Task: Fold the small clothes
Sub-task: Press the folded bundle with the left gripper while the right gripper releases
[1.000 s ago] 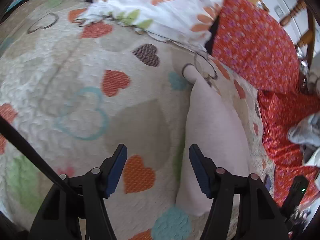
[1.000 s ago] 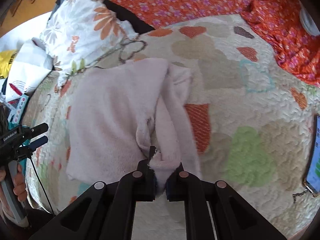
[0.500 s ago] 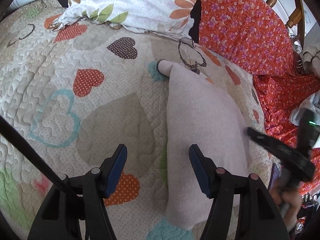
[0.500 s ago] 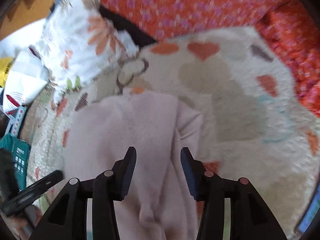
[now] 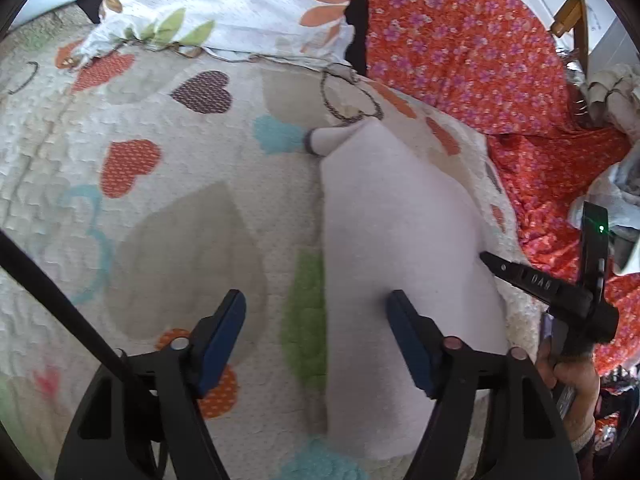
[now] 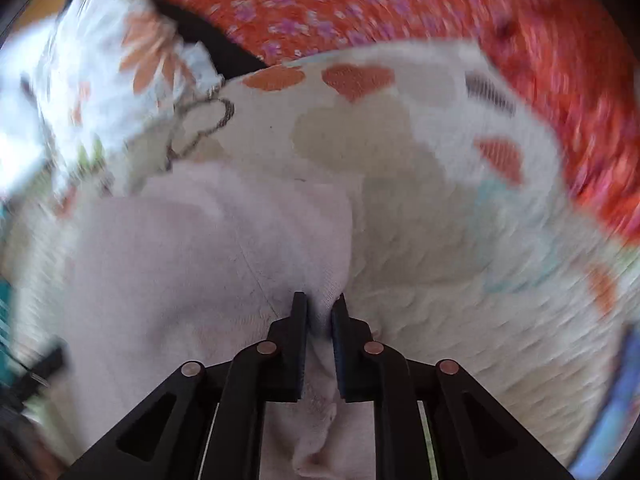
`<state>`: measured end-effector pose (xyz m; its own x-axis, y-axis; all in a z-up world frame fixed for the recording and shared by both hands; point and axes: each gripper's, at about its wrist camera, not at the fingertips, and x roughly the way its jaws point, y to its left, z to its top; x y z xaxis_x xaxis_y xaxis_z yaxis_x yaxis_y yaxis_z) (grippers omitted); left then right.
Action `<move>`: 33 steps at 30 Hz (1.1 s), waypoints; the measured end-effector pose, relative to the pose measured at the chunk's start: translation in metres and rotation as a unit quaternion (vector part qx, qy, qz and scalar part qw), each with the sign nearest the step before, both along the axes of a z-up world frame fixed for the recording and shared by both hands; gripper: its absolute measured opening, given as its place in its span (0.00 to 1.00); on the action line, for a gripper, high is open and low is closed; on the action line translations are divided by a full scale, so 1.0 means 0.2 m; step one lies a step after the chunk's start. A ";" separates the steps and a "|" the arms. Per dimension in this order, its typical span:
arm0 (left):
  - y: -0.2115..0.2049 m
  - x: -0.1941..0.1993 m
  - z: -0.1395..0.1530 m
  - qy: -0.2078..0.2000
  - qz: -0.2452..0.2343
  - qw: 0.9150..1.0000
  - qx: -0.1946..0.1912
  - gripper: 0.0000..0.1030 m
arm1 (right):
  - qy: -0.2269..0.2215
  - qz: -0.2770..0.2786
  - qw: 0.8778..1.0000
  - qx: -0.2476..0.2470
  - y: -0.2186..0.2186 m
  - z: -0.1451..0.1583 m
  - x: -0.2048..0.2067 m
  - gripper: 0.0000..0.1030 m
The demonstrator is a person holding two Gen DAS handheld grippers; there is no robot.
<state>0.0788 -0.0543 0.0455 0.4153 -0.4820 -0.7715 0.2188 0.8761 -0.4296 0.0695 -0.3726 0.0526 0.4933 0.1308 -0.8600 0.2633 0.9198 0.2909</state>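
A pale pink garment (image 5: 400,232) lies folded on the heart-patterned quilt (image 5: 160,200). My left gripper (image 5: 316,332) is open, with its right finger over the garment's left edge and its left finger over the quilt. The right gripper shows in the left wrist view (image 5: 532,280) at the garment's right edge. In the blurred right wrist view, my right gripper (image 6: 319,312) is shut on a fold of the pink garment (image 6: 180,260) at its right edge, with cloth pinched between the jaws.
A white floral pillow (image 5: 240,4) and an orange floral pillow (image 5: 460,52) lie at the far side of the quilt. Orange floral cloth (image 5: 560,184) is heaped at the right. A wooden chair (image 5: 568,8) stands behind.
My right gripper let go of the sleeve, opened, moved onto the garment and has shut on a fold at its right edge. My left gripper moved closer to the garment's left edge, still open.
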 end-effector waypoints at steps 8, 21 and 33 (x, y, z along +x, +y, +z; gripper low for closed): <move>-0.15 0.03 -0.13 0.037 -0.046 0.996 -0.070 0.88 | -0.011 -0.009 0.990 0.139 -0.08 -0.18 0.07 0.71; -0.01 -0.01 0.15 -0.006 -0.035 0.998 -0.057 0.30 | -0.102 0.064 0.981 0.153 0.18 0.12 0.14 0.26; 0.17 -0.03 0.03 0.049 0.014 0.999 -0.014 0.48 | -0.103 0.007 0.991 0.087 0.08 0.15 0.09 0.29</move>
